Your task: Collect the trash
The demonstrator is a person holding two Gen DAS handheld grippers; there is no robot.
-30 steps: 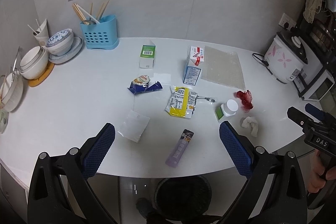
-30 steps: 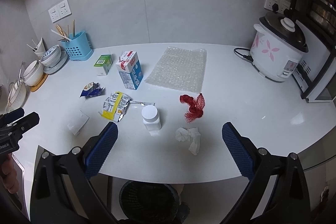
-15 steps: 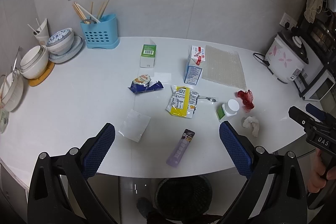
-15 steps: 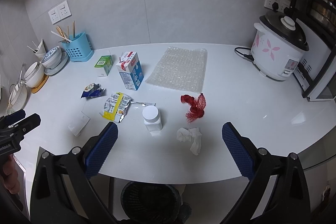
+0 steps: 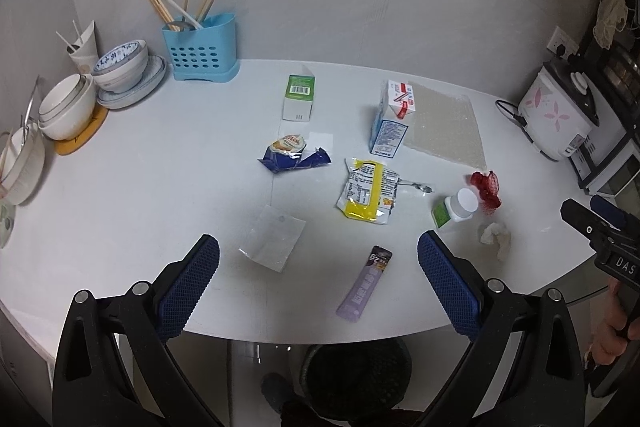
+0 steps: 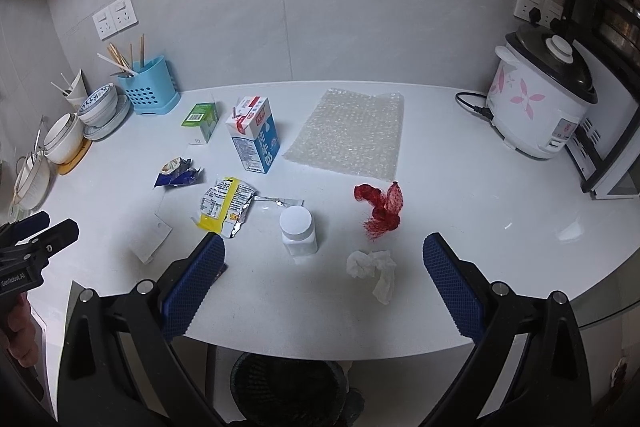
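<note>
Trash lies scattered on the white counter [image 5: 132, 183]: a blue snack wrapper [image 5: 292, 157], a yellow packet [image 5: 367, 193], a purple sachet [image 5: 365, 282], a clear plastic sheet [image 5: 273, 242], a crumpled tissue [image 6: 373, 267], red netting [image 6: 380, 205], a white jar [image 6: 298, 229], a milk carton [image 6: 254, 141], a green box [image 6: 202, 119] and bubble wrap [image 6: 348, 137]. A black mesh bin [image 6: 288, 389] stands on the floor under the counter's front edge. My left gripper [image 5: 318, 267] hangs open above the front edge. My right gripper [image 6: 324, 273] is open too, with nothing between its fingers.
Bowls and plates [image 5: 100, 83] are stacked at the far left beside a blue chopstick holder [image 5: 200, 51]. A rice cooker [image 6: 540, 103] with its cord and a white appliance [image 6: 612, 163] stand at the right. A hand [image 5: 612, 327] holds the right gripper's handle.
Both views have drawn back slightly from the counter. Nothing on the counter has moved, and both grippers have stayed open.
</note>
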